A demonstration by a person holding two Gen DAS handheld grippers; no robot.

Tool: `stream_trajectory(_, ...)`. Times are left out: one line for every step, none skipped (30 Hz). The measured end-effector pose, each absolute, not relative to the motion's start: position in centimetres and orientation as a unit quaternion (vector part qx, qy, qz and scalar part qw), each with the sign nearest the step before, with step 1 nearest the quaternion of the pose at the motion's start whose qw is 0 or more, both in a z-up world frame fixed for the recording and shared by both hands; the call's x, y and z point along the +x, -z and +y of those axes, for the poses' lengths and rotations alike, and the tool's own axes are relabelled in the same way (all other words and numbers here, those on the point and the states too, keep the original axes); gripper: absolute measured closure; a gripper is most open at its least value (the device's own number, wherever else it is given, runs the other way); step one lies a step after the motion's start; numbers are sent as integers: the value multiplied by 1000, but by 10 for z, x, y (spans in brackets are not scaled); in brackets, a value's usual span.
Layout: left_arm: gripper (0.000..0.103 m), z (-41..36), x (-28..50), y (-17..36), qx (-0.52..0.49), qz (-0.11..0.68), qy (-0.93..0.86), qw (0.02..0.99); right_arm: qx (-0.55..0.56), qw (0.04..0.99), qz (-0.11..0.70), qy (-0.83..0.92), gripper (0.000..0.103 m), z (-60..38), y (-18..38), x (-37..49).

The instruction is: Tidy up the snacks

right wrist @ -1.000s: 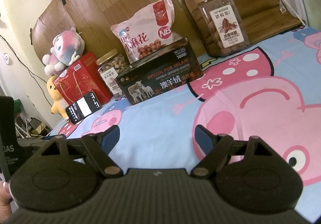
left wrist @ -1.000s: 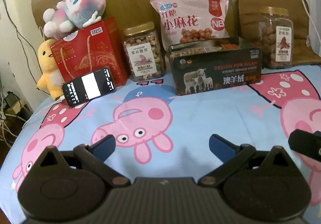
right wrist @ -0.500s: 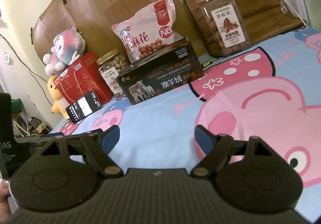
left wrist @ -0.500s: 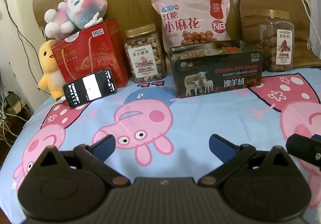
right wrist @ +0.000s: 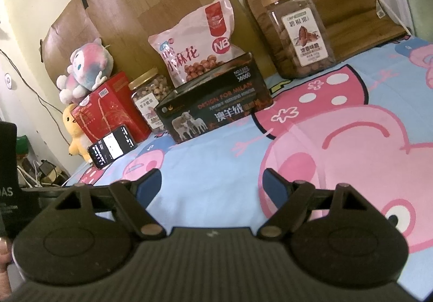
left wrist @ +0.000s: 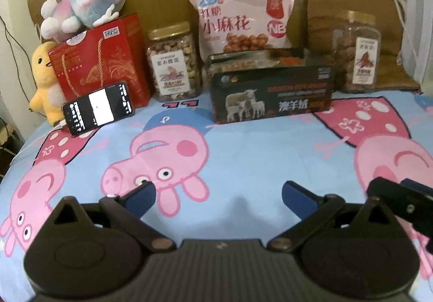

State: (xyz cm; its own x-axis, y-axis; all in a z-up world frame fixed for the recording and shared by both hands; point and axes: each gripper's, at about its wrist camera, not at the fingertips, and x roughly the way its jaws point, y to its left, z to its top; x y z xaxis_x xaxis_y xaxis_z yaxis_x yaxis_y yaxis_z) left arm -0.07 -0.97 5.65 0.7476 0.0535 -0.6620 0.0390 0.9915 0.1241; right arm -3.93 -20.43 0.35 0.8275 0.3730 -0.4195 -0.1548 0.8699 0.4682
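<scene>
Both grippers hang low over the bed (left wrist: 243, 145), above its blue cartoon-pig sheet, pointing toward the headboard where the snacks are lined up.

The left gripper (left wrist: 218, 191) is level and aimed straight at 12 o'clock. Its blue-padded fingers (left wrist: 140, 193) are spread wide with nothing between them but bare sheet.

Along the back, left to right: at about 10 o'clock a yellow duck plush (left wrist: 44, 82) sits beside a red gift box (left wrist: 102, 63), with a pink and blue plush (left wrist: 86, 4) lying on top of the box and a phone (left wrist: 98, 108) leaning against its front, screen lit. Just right of the box stands a gold-lidded nut jar (left wrist: 173, 63). At 12 o'clock a pink snack bag (left wrist: 243, 17) leans upright against the headboard, and right in front of it sits a black box (left wrist: 272, 90) with sheep printed on it, open at the top with packets showing inside. At about 1 o'clock, apart from the box, a pecan jar (left wrist: 357, 55) stands before a brown cushion (left wrist: 351, 4).

The right gripper (right wrist: 212, 184) is tilted and turned toward 11 o'clock, facing the black box. Its fingers (right wrist: 273, 185) are likewise wide apart and hold nothing. Part of it shows at the left view's lower right edge, close beside the left gripper.
</scene>
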Motion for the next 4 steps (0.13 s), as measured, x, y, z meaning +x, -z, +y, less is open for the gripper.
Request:
stream_trajectory(0, -11, -2, -58, 67, 352, -1, 934, 212, 932, 257, -141, 19, -205, -4, -40)
stream_trajectory(0, -12, -4, -59, 69, 348, 1, 935, 212, 933, 256, -141, 19, -205, -4, -40)
stream_trajectory(0, -13, -4, -60, 70, 347, 5, 935, 212, 933, 256, -139, 19, -205, -4, -40)
stream_trajectory(0, -13, -3, -60, 69, 350, 9, 934, 212, 933, 254, -138, 19, -205, -4, -41)
